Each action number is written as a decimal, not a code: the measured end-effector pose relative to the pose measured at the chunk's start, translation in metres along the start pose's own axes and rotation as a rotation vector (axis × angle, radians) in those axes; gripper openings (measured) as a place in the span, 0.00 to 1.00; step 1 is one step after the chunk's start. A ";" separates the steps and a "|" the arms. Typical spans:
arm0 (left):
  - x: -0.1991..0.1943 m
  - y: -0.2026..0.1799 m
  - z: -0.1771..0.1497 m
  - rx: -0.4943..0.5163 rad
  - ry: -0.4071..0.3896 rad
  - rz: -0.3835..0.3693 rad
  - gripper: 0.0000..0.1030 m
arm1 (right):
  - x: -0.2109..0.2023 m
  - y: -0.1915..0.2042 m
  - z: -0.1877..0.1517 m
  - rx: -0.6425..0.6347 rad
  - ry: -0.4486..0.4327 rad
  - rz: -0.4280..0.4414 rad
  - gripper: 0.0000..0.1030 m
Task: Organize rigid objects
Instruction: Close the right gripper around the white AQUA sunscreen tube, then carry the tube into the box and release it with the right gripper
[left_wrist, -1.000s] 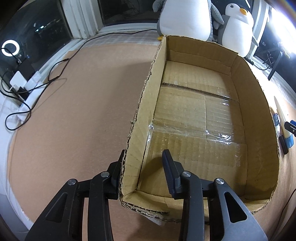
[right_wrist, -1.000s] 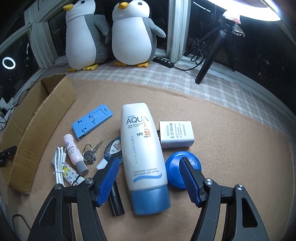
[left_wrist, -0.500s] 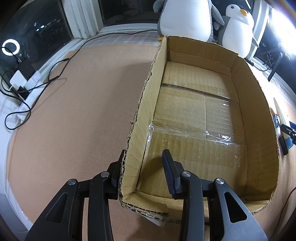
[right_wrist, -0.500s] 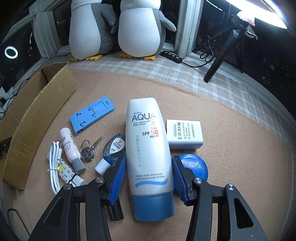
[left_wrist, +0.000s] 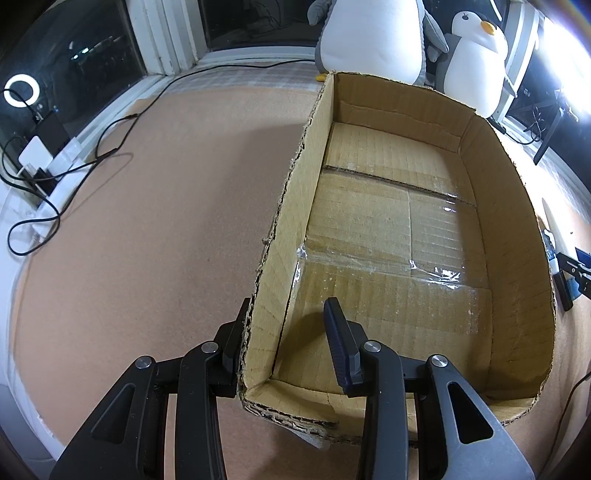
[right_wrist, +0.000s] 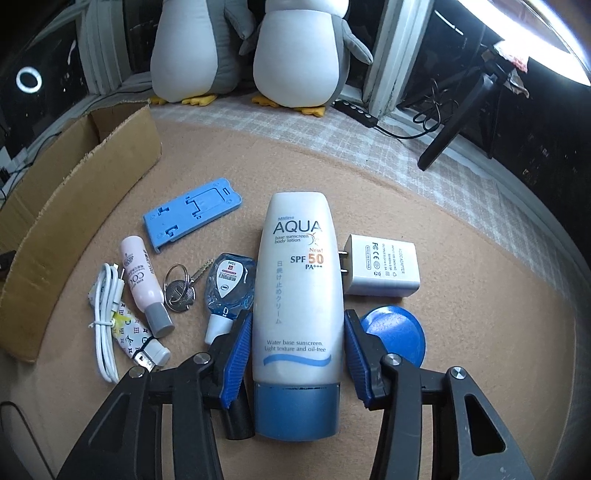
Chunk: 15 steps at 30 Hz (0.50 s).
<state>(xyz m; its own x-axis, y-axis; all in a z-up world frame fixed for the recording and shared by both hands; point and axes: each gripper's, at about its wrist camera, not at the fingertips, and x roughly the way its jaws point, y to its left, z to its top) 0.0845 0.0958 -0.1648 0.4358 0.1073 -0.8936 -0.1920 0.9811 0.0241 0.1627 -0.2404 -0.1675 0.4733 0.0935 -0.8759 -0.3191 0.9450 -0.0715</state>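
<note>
- Cardboard box (left_wrist: 406, 229) lies open-topped on the tan mat (left_wrist: 147, 240), its taped floor bare inside.
- The left gripper (left_wrist: 286, 332) straddles the box's near-left wall: one black finger sits outside against the torn edge, the other stands inside, clear of the wall. The jaws are at their narrowest, and the frame does not settle how firmly they pinch the cardboard.
- The right gripper (right_wrist: 295, 345) points down over the sunscreen tube (right_wrist: 297, 295), which lies flat on the mat with its blue cap toward the camera.
- Blue pads (right_wrist: 236, 354) flank the tube's lower body on both sides and appear to press against it, with the jaws at a middling width.
- A white power adapter (right_wrist: 382, 271) lies just right of the tube, and a blue round lid (right_wrist: 397, 334) sits below it, beside the right finger.
- Left of the tube lie a small blue dropper bottle (right_wrist: 229, 291), a key ring (right_wrist: 179, 286), a pink tube (right_wrist: 142, 280), a white cable (right_wrist: 105, 325) and a blue phone stand (right_wrist: 192, 210).
- A black cylinder (right_wrist: 238, 417) lies partly hidden under the left finger.
- Two plush penguins (right_wrist: 295, 48) stand at the window behind the mat.
- In the right wrist view the box shows at the left edge, well apart from the tube.
</note>
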 end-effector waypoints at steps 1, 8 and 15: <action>0.000 0.000 0.000 0.000 0.000 0.000 0.34 | -0.001 -0.002 0.000 0.018 -0.001 0.013 0.43; 0.001 0.001 0.000 -0.002 -0.001 -0.002 0.34 | -0.011 -0.013 -0.004 0.081 -0.022 0.026 0.43; 0.001 0.002 -0.001 -0.009 -0.002 -0.013 0.34 | -0.032 -0.010 -0.002 0.104 -0.053 0.038 0.43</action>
<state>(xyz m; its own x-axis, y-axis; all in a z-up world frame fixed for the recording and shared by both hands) 0.0839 0.0973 -0.1660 0.4404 0.0948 -0.8928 -0.1942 0.9809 0.0084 0.1491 -0.2535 -0.1402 0.5058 0.1436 -0.8506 -0.2519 0.9677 0.0136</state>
